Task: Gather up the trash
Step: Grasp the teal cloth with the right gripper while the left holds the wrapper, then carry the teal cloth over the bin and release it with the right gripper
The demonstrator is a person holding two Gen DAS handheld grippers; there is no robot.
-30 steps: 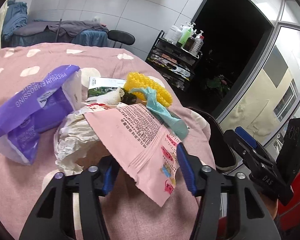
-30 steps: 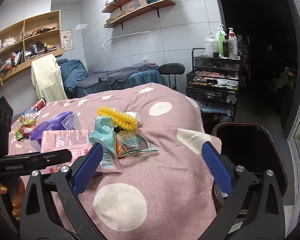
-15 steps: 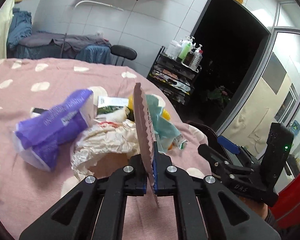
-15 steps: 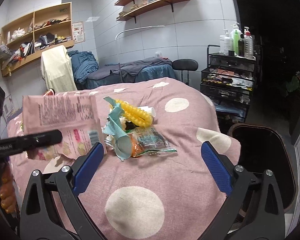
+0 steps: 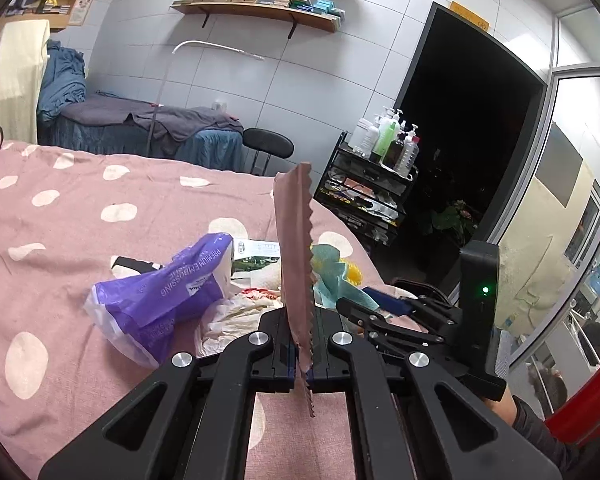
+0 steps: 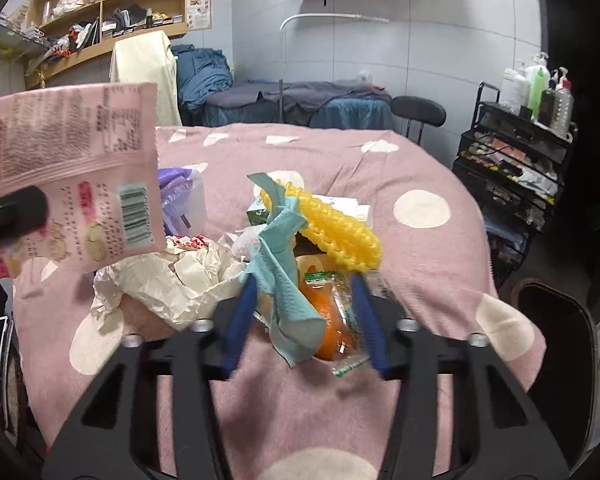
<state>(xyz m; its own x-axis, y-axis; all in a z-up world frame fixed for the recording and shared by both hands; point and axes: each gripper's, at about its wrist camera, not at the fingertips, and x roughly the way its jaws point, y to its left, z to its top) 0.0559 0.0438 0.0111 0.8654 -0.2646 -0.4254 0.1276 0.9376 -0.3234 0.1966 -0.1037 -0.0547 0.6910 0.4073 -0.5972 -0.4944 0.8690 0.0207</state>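
Since the earlier frames, your left gripper (image 5: 303, 354) has clamped the pink wrapper (image 5: 294, 264) and lifted it off the pink spotted cover (image 5: 80, 216); it now stands edge-on at frame centre, and shows at upper left in the right view. Your right gripper (image 6: 306, 320) has just been closing, its jaws now narrow around the orange packet (image 6: 330, 320) and teal tissue (image 6: 288, 264) at centre; pad contact is unclear. The dark bin (image 6: 556, 320) sits at lower right, contents not visible.
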